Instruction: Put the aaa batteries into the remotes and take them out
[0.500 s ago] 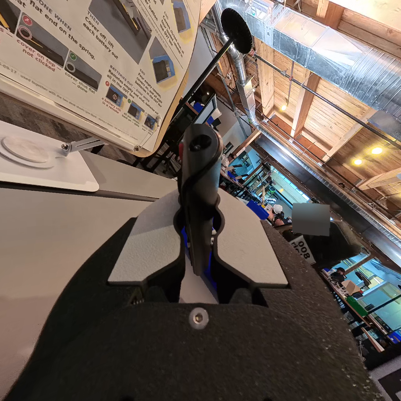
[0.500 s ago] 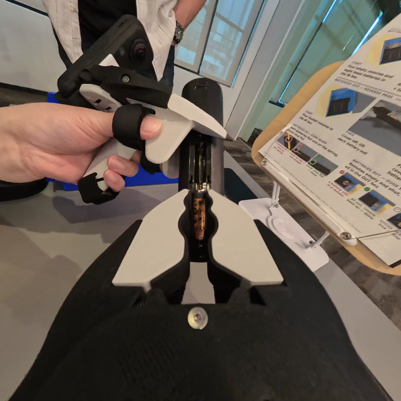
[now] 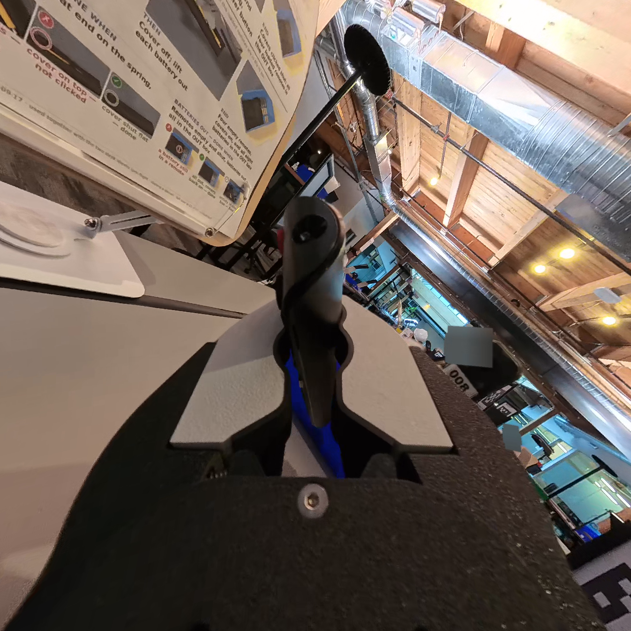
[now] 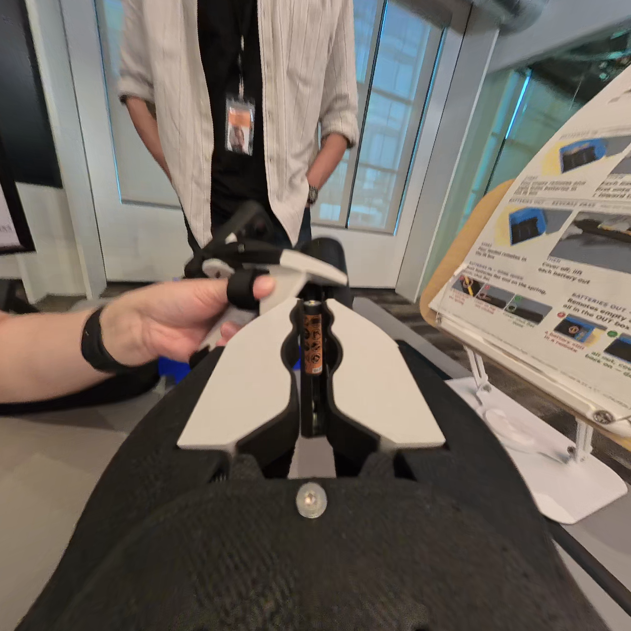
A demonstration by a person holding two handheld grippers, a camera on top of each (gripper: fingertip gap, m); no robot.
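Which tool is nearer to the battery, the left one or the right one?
Right. The right tool is shut on the battery, which stands upright between its fingers. The left tool is just beyond it, clamping the black remote.

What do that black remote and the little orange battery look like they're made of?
The remote looks like matte black plastic: smooth, dull, moulded edges. The battery seems metal under a glossy orange-and-black printed wrap, with a shiny bare tip.
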